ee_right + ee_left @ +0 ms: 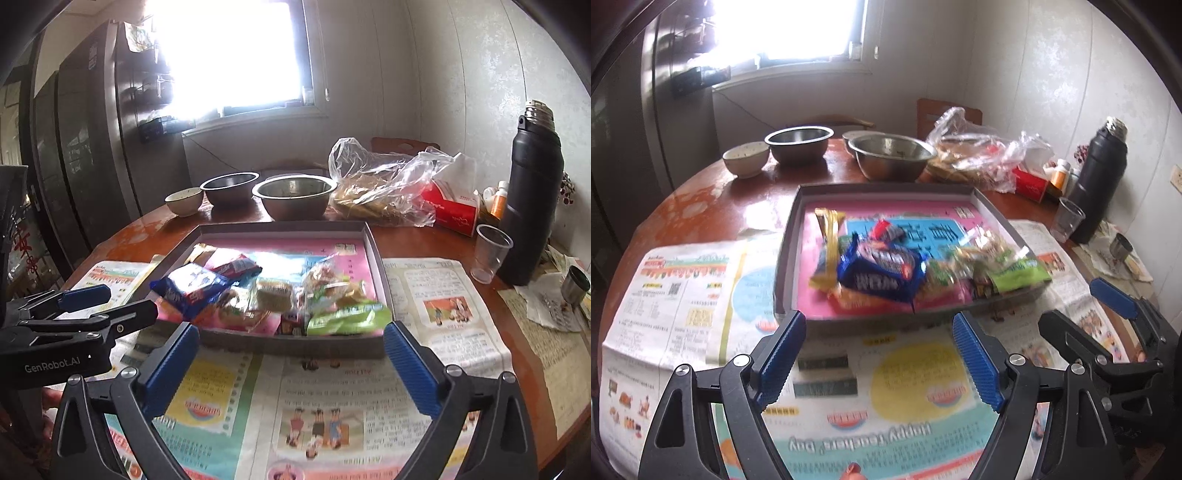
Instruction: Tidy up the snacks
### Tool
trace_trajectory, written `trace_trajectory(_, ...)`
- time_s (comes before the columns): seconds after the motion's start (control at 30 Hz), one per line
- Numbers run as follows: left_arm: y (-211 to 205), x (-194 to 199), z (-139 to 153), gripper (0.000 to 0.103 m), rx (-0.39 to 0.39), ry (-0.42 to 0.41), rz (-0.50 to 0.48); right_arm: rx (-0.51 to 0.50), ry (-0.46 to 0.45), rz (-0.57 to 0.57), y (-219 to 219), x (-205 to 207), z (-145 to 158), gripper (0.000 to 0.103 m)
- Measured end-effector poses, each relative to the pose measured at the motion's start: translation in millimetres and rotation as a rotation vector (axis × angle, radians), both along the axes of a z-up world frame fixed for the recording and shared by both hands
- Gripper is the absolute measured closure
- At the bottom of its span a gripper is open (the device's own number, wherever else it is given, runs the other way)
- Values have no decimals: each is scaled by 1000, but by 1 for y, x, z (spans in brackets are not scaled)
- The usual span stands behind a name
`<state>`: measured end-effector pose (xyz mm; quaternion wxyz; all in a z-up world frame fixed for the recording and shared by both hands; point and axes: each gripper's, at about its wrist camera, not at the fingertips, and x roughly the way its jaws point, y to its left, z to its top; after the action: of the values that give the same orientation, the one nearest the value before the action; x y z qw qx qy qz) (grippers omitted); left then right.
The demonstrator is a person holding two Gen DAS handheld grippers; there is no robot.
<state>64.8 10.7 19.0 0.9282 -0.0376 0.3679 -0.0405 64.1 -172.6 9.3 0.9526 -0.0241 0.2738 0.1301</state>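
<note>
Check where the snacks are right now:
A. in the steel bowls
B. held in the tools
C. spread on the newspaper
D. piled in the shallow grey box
D: the snack packets lie heaped inside the box, nothing sits between the fingers of either tool, and no packet lies on the newspaper in front of it.

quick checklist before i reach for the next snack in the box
1. Left hand-held gripper open and empty: ok.
2. Right hand-held gripper open and empty: ok.
3. Snacks inside the grey box, none on the newspaper: ok.
4. Blue cookie pack on top, reachable: ok.
5. Green packet clear of the box wall: cannot tell.
6. Plastic cup away from the box: ok.
</note>
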Motion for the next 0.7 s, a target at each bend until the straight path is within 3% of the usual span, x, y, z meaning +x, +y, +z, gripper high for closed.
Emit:
trace_trajectory(0.33, -9, -34, -3, 20, 40, 4, 18, 6, -8, -20, -8, -33, 1, 2)
trace_trajectory(0.7, -8, -61, -8, 20, 16, 12, 15, 54, 11, 1, -12, -63, -5, 1)
